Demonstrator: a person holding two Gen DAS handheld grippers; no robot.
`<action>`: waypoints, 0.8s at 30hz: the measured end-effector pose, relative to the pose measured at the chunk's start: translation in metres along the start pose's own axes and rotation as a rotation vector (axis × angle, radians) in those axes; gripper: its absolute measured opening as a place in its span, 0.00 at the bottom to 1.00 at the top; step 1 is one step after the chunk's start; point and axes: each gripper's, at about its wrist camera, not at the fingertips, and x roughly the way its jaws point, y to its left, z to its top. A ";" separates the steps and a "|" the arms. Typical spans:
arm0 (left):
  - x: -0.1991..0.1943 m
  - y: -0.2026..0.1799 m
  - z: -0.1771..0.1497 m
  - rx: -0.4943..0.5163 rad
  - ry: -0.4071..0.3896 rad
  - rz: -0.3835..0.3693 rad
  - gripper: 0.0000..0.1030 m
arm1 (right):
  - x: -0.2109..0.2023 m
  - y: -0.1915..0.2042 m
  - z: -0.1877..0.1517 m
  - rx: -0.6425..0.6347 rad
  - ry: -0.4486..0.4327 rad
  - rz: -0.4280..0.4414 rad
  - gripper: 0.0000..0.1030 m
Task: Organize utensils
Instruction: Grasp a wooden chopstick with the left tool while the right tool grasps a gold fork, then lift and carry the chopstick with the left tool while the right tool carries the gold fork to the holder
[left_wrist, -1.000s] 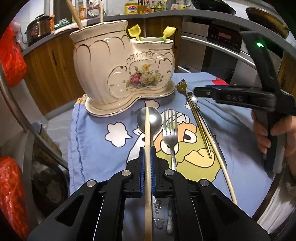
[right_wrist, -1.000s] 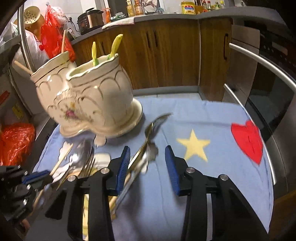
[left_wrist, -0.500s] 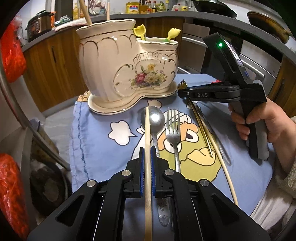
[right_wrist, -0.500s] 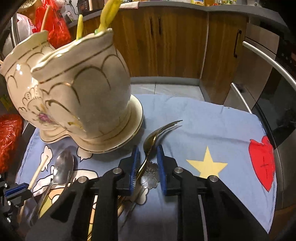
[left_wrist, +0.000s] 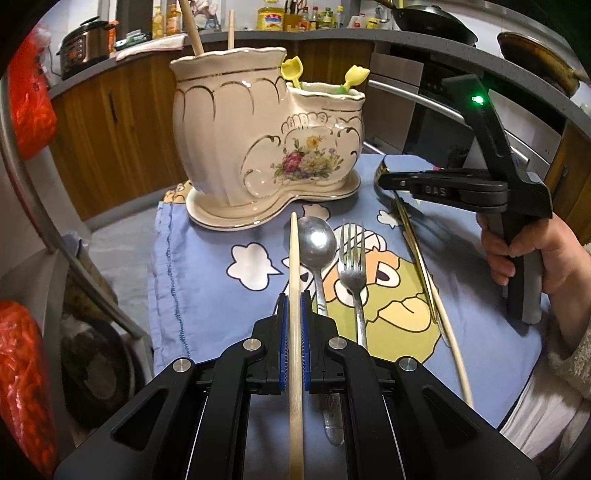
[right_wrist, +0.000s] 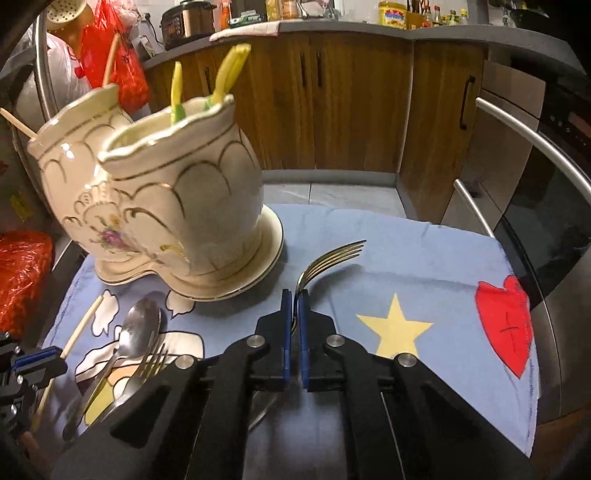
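The only legible writing is "DAS", stamped on the side of the right tool (left_wrist: 384, 181) as the left wrist view shows it; the yellow tub and bottles on the far kitchen counter carry labels too small to read.

The left tool (left_wrist: 293, 299) has its blue pads together on a wooden chopstick (left_wrist: 294, 258), which runs straight forward between them, its far end lying just short of the ceramic utensil holder (left_wrist: 236, 147). The right tool (right_wrist: 295, 295), held in a person's hand (left_wrist: 532, 254), is clamped on the neck of a gold fork (right_wrist: 332, 258); the tines stick out ahead of the pads and curve up above the blue cartoon-print cloth (right_wrist: 406, 258) that covers the worktop.

On the cloth, just right of the held chopstick, lie a steel spoon (left_wrist: 316, 243) and a steel fork (left_wrist: 351, 258) side by side. Further right a second chopstick (left_wrist: 450, 332) lies beside the gold fork's handle.

The holder stands on its own saucer-like base at the far end of the cloth, painted with a flower spray and gold lines. Its taller compartment holds two wooden sticks (left_wrist: 192, 29); the lower one holds two yellow tulip-shaped picks (left_wrist: 356, 75).
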 end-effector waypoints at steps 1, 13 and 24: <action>-0.002 0.000 0.000 -0.001 -0.009 -0.002 0.07 | -0.005 0.000 -0.001 0.002 -0.013 0.006 0.03; -0.022 -0.004 0.005 0.000 -0.096 -0.038 0.07 | -0.084 0.000 -0.003 -0.023 -0.247 -0.011 0.02; -0.034 -0.016 0.012 0.012 -0.149 -0.063 0.07 | -0.144 0.005 -0.009 -0.047 -0.441 -0.030 0.02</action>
